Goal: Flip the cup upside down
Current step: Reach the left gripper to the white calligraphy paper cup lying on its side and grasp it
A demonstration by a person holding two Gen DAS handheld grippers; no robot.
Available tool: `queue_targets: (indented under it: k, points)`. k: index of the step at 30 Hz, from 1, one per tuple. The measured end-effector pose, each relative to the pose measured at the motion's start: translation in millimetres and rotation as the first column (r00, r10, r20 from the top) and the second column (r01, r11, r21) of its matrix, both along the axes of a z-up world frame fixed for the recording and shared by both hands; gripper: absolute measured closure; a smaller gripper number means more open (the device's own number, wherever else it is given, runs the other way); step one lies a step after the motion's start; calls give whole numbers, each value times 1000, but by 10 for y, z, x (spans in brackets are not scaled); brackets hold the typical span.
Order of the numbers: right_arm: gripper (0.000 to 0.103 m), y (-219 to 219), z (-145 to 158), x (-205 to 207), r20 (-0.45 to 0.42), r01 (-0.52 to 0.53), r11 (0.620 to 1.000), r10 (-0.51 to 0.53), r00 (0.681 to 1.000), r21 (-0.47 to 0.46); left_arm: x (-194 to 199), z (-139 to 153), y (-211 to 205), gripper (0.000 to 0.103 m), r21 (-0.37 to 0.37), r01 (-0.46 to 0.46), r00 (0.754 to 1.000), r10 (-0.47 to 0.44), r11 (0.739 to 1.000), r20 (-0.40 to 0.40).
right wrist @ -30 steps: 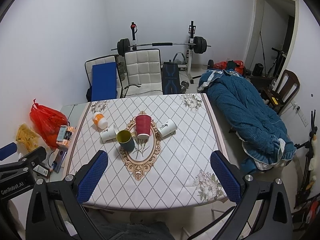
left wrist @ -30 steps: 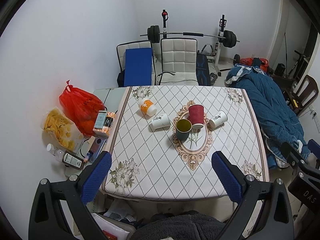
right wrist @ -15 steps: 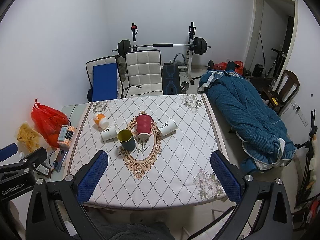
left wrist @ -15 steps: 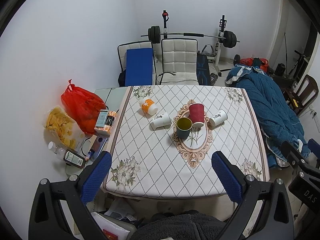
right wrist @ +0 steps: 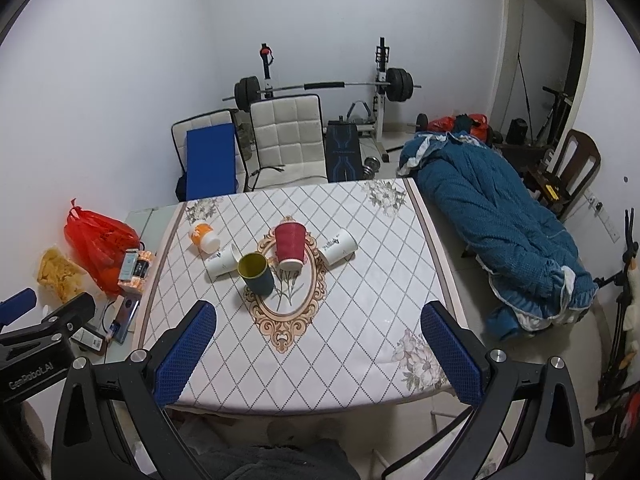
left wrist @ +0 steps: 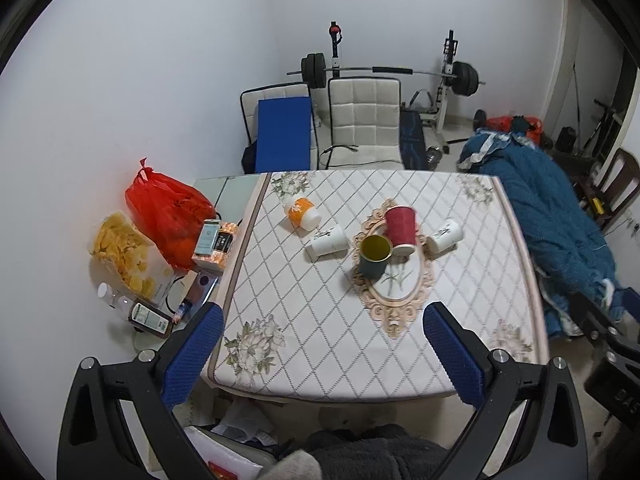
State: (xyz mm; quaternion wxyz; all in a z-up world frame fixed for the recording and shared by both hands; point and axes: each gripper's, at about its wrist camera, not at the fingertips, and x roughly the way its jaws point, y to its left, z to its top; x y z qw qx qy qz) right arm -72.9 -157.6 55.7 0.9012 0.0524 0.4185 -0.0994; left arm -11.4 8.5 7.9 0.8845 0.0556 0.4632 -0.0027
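On the patterned table [left wrist: 320,340] [right wrist: 360,320] a dark green cup with a yellow inside [left wrist: 375,255] [right wrist: 256,273] stands upright. Behind it a red cup [left wrist: 401,225] [right wrist: 289,245] stands upside down. Two white cups [left wrist: 326,240] [left wrist: 445,234] and an orange-white cup [left wrist: 302,213] lie on their sides; they also show in the right wrist view as white cups [right wrist: 221,261] [right wrist: 339,245] and an orange-white cup [right wrist: 204,236]. My left gripper [left wrist: 322,354] and right gripper [right wrist: 318,354] are both open and empty, held high above the table's near edge, far from the cups.
A red bag [left wrist: 168,212], snack packs and bottles sit on a low side table left of the table. White chairs [left wrist: 362,120] and a barbell rack stand behind it. A blue quilt [right wrist: 500,224] lies to the right.
Both views have drifted slightly; the grippers stay open and the cups have not moved.
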Motion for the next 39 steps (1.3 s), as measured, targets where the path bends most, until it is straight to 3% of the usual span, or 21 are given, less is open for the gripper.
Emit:
queue_targets:
  k: [10, 22, 32, 39]
  points:
    - [0, -61, -775, 281, -154, 61, 998, -64, 986, -22, 281, -737, -41, 0, 35, 59, 990, -54, 998, -128]
    - [0, -454, -1949, 615, -370, 149, 988, -153, 916, -41, 824, -1421, -301, 0, 45, 102, 967, -88, 994, -237]
    - [0, -1127, -2698, 1146, -498, 154, 988, -145, 855, -22, 1481, -1865, -901, 0, 93, 103, 945, -68, 990, -321]
    - [0, -1605, -3082, 1649, -562, 138, 990, -123, 818, -17, 2064, -2037, -1591, 0, 169, 191, 938, -129, 967, -322]
